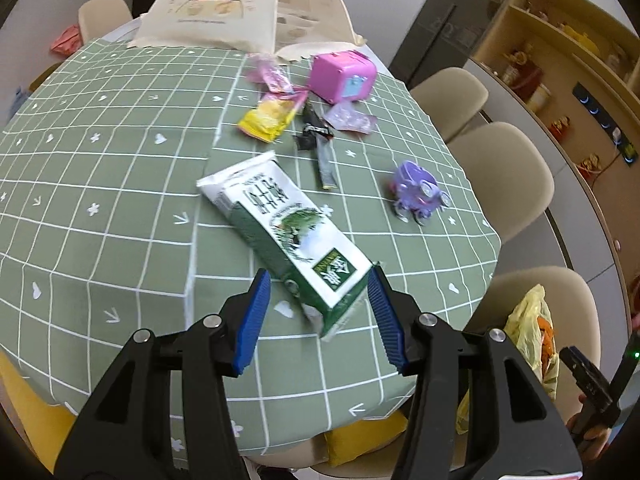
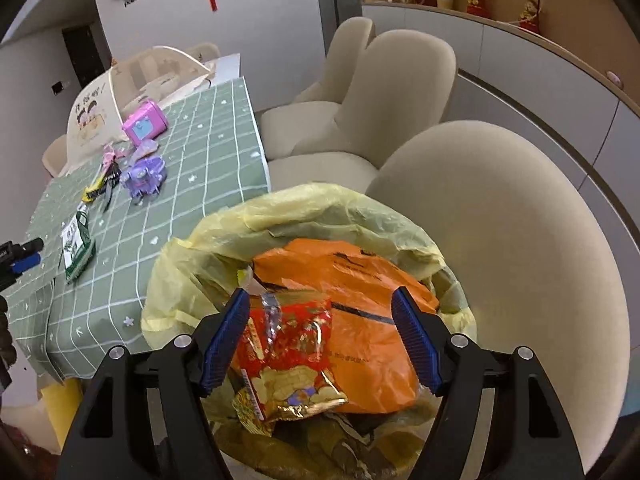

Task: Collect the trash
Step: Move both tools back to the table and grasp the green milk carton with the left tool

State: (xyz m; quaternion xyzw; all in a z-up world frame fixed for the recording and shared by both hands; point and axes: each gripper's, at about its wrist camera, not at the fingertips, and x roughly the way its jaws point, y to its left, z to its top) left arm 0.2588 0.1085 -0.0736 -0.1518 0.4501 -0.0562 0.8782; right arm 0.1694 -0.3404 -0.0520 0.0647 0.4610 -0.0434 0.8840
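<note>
Left gripper (image 1: 318, 312) jaws part-open, straddling the near end of a green-white carton (image 1: 280, 236) lying on the checked tablecloth (image 1: 100, 184); pads look clear of it, contact hard to confirm. Right gripper (image 2: 320, 334) spread wide, empty, above the yellow trash bag (image 2: 280, 216); red-gold wrapper (image 2: 288, 356) and orange bag (image 2: 360, 280) inside. Farther: wrappers (image 1: 268, 118), purple toy (image 1: 418, 192), pink cube (image 1: 342, 76). Bag bottom cut off.

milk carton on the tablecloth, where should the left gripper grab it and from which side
Grip the milk carton across its narrow width at the near, bottom end, coming down from above on the side nearest the camera. It lies flat on the green checked tablecloth, long axis running away, and that end already sits between the open pads of the left gripper, so the long side faces suit them.
</note>
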